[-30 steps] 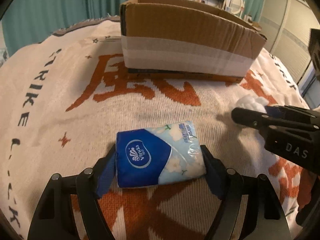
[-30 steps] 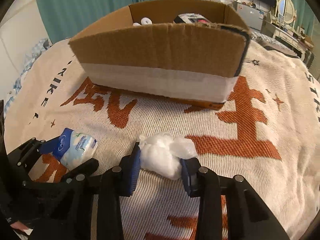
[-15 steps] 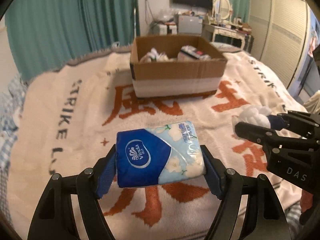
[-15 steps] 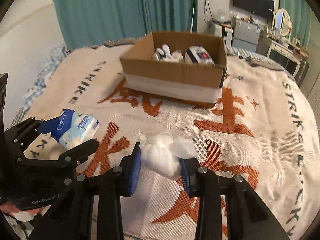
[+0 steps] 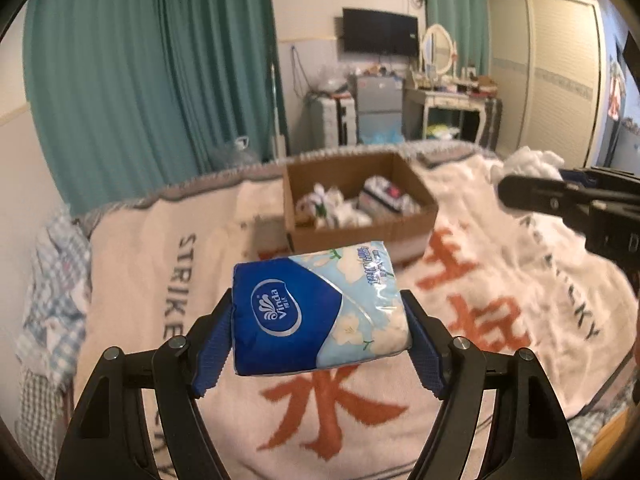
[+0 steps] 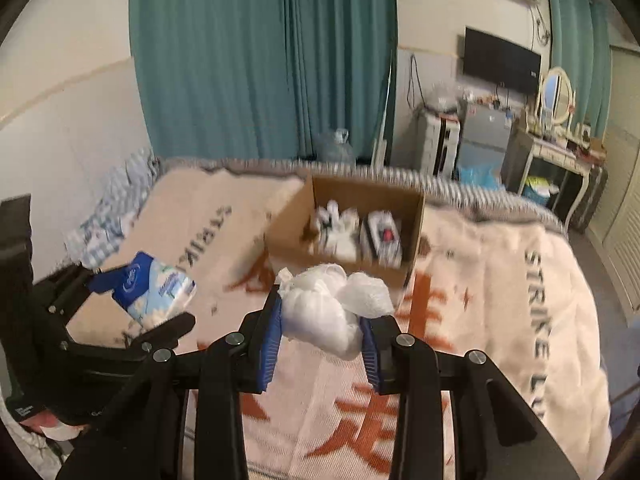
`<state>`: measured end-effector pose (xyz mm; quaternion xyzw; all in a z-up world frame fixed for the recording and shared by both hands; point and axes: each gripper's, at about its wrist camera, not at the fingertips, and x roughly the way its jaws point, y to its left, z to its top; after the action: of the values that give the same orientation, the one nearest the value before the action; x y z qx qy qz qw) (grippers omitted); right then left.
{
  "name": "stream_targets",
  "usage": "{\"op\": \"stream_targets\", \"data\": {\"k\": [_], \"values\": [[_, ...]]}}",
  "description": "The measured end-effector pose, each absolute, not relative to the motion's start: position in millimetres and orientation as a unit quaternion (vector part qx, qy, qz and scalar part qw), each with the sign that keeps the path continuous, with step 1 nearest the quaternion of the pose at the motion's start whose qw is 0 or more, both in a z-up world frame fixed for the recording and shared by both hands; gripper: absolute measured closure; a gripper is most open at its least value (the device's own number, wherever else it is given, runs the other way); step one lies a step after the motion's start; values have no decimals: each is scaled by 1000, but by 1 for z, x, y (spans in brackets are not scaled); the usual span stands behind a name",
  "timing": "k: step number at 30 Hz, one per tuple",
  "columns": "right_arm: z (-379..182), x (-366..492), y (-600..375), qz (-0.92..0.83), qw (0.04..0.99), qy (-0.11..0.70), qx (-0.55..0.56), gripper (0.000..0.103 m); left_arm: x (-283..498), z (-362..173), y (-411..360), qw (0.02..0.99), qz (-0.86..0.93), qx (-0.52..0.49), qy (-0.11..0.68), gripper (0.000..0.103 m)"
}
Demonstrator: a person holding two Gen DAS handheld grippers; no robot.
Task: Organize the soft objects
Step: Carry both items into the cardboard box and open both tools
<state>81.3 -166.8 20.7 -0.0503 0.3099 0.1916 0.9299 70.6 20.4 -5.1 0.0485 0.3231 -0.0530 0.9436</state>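
My left gripper is shut on a blue and white Vinda tissue pack and holds it high above the bed. My right gripper is shut on a white wad of soft plastic-wrapped stuff, also raised. An open cardboard box sits on the blanket further off; it holds white soft items and a dark-printed pack. The box also shows in the right wrist view. The tissue pack appears left in the right wrist view, and the white wad at the right in the left wrist view.
A cream blanket with orange characters and black lettering covers the bed. Teal curtains, a wall TV, a small fridge and a dressing table stand beyond the bed. A checked cloth lies at the bed's left edge.
Both grippers have risen well above the bed with their loads still held. The box now looks smaller and lower, and its inside shows.
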Motion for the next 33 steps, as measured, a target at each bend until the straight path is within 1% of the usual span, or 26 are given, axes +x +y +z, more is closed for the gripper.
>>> {"op": "stream_targets", "data": {"k": [5, 9, 15, 19, 27, 31, 33], "values": [[57, 112, -169, 199, 937, 284, -46, 69, 97, 24, 19, 952, -60, 45, 297, 27], [79, 146, -164, 202, 941, 268, -52, 69, 134, 35, 19, 955, -58, 40, 288, 27], [82, 208, -160, 210, 939, 270, -42, 69, 189, 31, 16, 955, -50, 55, 288, 27], [64, 254, -152, 213, 935, 281, -37, 69, 229, 13, 14, 953, -50, 54, 294, 27], [-11, 350, -137, 218, 919, 329, -24, 68, 302, -49, 19, 938, -56, 28, 341, 27], [-51, 388, -136, 213, 911, 353, -13, 67, 324, -77, 15, 931, -66, 28, 358, 27], [-62, 398, -138, 209, 909, 360, -6, 65, 326, -82, 13, 933, -63, 37, 351, 27]]}}
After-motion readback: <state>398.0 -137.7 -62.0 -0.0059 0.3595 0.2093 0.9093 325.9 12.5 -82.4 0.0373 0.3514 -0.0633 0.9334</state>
